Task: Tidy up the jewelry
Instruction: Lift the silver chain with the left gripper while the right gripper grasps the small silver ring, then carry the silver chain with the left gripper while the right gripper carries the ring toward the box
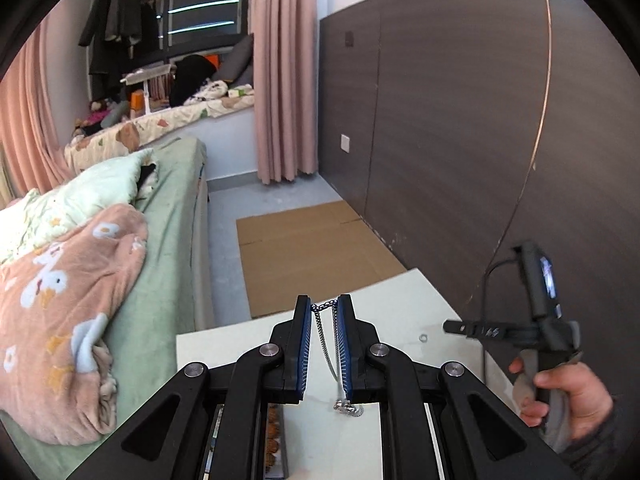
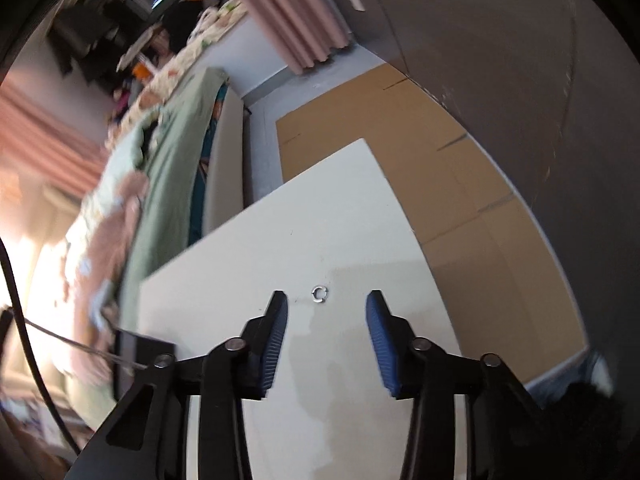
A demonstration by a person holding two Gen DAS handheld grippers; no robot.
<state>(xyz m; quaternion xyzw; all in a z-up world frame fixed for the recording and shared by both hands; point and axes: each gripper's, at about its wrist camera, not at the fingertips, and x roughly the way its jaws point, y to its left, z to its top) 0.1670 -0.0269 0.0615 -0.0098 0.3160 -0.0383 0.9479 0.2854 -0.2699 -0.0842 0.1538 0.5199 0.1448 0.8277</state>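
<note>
My left gripper (image 1: 324, 306) is shut on a silver chain necklace (image 1: 326, 344). The chain is stretched between the fingertips and hangs down over the white table (image 1: 400, 300), its lower end bunched at the bottom (image 1: 348, 407). A small silver open ring (image 2: 320, 294) lies on the table (image 2: 320, 220), just ahead of my open, empty right gripper (image 2: 326, 304). The ring also shows in the left wrist view (image 1: 423, 337), next to the right gripper body (image 1: 520, 330) held in a hand.
A tray with brown beads (image 1: 274, 436) sits under the left gripper. A bed with green and pink blankets (image 1: 100, 280) stands left of the table. Flat cardboard (image 1: 312, 252) lies on the floor beyond. A dark wall panel (image 1: 460, 120) is on the right.
</note>
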